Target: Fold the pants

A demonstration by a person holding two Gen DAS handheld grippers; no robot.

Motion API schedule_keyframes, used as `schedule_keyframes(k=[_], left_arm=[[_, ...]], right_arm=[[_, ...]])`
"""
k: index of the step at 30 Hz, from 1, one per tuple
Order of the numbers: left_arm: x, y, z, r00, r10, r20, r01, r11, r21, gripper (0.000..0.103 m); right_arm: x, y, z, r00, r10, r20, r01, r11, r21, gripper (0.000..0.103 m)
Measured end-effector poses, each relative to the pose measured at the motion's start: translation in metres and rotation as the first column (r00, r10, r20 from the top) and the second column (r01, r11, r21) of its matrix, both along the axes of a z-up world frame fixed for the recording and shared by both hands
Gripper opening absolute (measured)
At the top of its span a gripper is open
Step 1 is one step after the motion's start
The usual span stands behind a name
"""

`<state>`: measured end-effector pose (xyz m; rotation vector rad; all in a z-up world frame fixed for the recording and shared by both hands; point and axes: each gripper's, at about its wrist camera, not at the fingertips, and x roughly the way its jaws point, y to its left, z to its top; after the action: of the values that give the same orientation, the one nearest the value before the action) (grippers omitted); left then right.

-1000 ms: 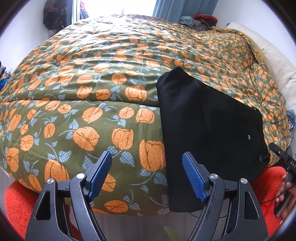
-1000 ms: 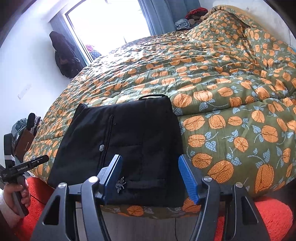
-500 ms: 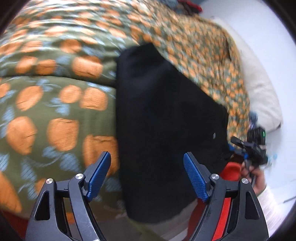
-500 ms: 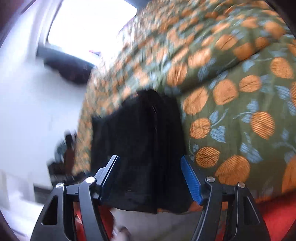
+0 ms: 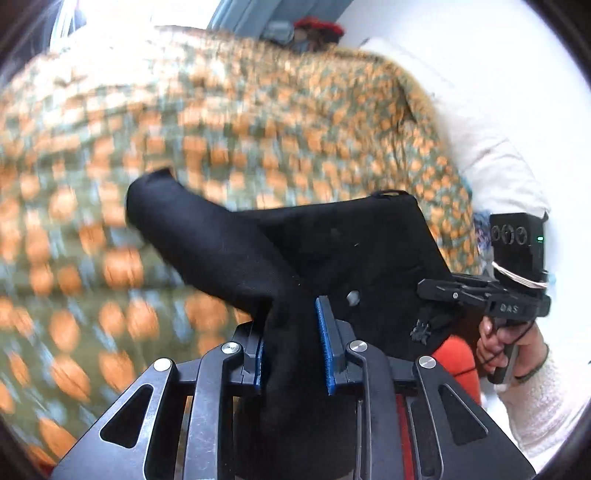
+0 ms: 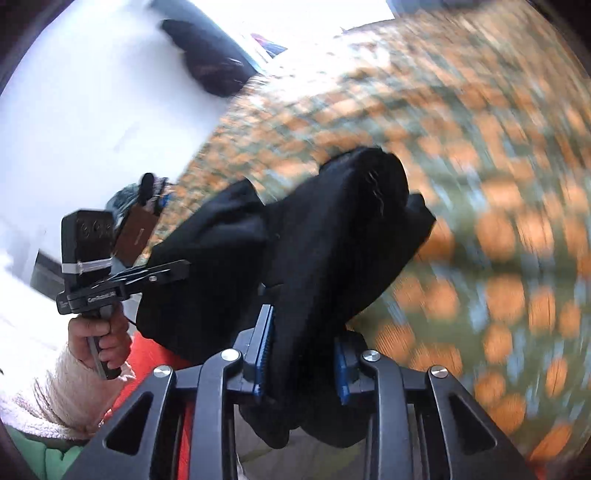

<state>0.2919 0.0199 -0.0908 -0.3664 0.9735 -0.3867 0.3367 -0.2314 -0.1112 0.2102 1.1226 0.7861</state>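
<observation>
The black pants [image 5: 332, 251] hang bunched over the near edge of the bed, lifted off the quilt. My left gripper [image 5: 293, 350] is shut on a thick fold of the pants near the waistband button. My right gripper [image 6: 303, 354] is shut on another fold of the pants [image 6: 325, 236], which drapes up and away from the jaws. Each view shows the other gripper in a hand: the right one [image 5: 480, 295] at the right, the left one [image 6: 125, 280] at the left. Both frames are motion-blurred.
The bed has an olive quilt with orange tulips [image 5: 221, 110] and a white pillow [image 5: 491, 162] at the far right. Something orange-red [image 5: 454, 358] sits below the bed edge. A dark coat [image 6: 210, 66] hangs by the window. Clothes [image 5: 314, 29] are piled at the far end.
Both grippers, open a second ago, have closed on the near edge of the folded pants and lifted it. The pants have gone from flat to bunched. Both cameras are moving fast.
</observation>
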Motion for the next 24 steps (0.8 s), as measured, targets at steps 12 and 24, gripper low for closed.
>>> schedule_keyframes(k=[12,24], left_arm=[[0.041,0.030,0.060,0.912,0.213,0.350,-0.363,0.816,0.450,0.096],[0.009,0.012,0.056,0.884,0.290,0.367,-0.456,0.711,0.536,0.101]], right_arm=[[0.086,0.062,0.080,0.913,-0.098,0.396,0.221,0.935,-0.279,0.100],[0.010,0.072,0.077,0.901,-0.098,0.424,0.256,0.908,-0.333,0.103]])
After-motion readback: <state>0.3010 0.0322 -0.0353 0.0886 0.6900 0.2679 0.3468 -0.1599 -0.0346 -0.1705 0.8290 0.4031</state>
